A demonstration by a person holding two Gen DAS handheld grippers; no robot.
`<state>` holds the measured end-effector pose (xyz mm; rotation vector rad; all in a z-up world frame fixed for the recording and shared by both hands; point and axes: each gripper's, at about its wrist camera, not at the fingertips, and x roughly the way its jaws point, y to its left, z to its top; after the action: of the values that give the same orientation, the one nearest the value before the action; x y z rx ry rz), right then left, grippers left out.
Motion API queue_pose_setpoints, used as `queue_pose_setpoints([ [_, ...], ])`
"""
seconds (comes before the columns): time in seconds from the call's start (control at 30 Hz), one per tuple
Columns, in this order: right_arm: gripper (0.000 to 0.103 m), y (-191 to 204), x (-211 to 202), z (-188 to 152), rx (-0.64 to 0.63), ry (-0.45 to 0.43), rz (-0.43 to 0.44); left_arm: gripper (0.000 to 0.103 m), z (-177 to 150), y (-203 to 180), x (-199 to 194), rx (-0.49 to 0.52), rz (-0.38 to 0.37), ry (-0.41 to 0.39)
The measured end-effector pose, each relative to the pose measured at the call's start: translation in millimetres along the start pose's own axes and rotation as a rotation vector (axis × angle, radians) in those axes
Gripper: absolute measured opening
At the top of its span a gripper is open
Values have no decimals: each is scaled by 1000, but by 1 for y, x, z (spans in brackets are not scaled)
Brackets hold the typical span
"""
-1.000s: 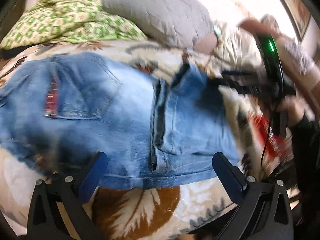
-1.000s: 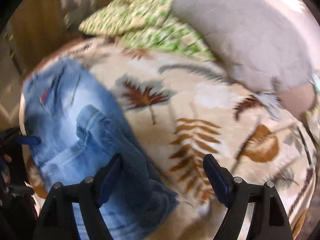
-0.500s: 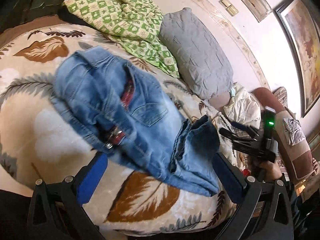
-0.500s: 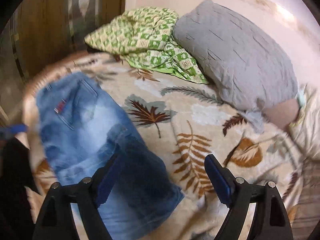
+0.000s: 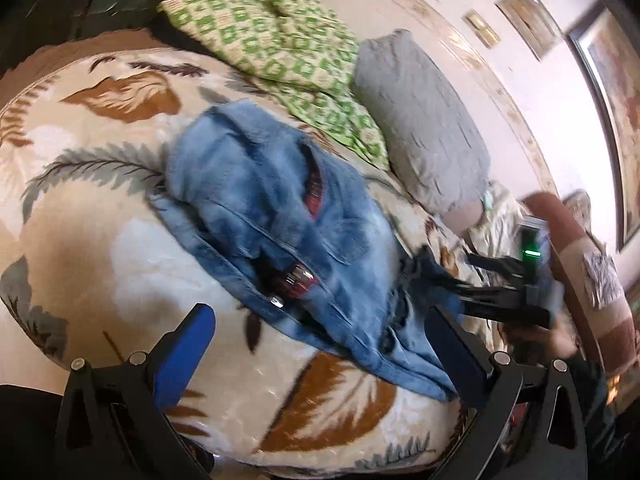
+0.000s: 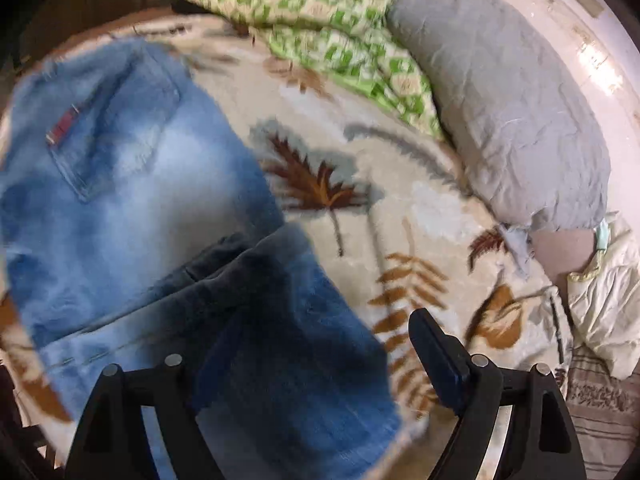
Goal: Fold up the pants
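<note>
- While both views are motion-blurred, the jeans read as a folded bundle lying on the leaf-print blanket, near the green checked quilt and grey pillow.
- Left gripper: jaws wide, nothing between them, above the blanket's near edge.
- Right gripper: jaws wide; dark denim lies under its left finger, but contact cannot be judged.
- Right gripper also shows in the left view, at the bundle's far end.
</note>
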<state>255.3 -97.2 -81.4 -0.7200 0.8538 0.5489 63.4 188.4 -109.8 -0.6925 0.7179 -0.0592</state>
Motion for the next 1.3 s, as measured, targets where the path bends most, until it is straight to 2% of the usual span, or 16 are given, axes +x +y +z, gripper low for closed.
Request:
queue_pose_setpoints([
  [0.07,87,-7,-23,9,-6,-46,39,103,6,9,2,-33,12,-9],
  [0.2,87,-11,-58,48,31,-104,219,103,19,35,7,-130,12,-44],
  [0.33,87,3,-71,101,54,-102,367,103,26,61,17,-185,32,-78],
  [0.4,87,17,-70,133,42,-78,414,103,26,69,20,-193,12,-87],
  [0.5,87,45,-61,174,16,-37,456,103,28,77,28,-190,-27,-103],
  [0.6,87,66,-43,206,22,12,479,103,32,71,35,-133,-21,-110],
  [0.77,87,88,-11,242,31,108,519,103,41,62,49,-92,10,-104],
  [0.9,87,110,21,267,36,183,534,103,41,61,50,-85,-1,-112],
  [1.0,87,128,46,280,26,246,515,95,38,64,46,-94,-6,-114],
  [1.07,87,141,62,288,13,283,501,81,37,68,44,-102,6,-118],
  [1.1,87,146,70,292,10,299,494,67,36,72,43,-116,21,-119],
  [1.13,87,151,78,296,8,317,485,59,36,75,44,-130,25,-118],
  [1.27,87,173,109,304,-36,396,418,52,36,78,43,-132,39,-115],
  [1.3,80,181,116,302,-76,421,385,47,35,75,44,-116,60,-114],
])
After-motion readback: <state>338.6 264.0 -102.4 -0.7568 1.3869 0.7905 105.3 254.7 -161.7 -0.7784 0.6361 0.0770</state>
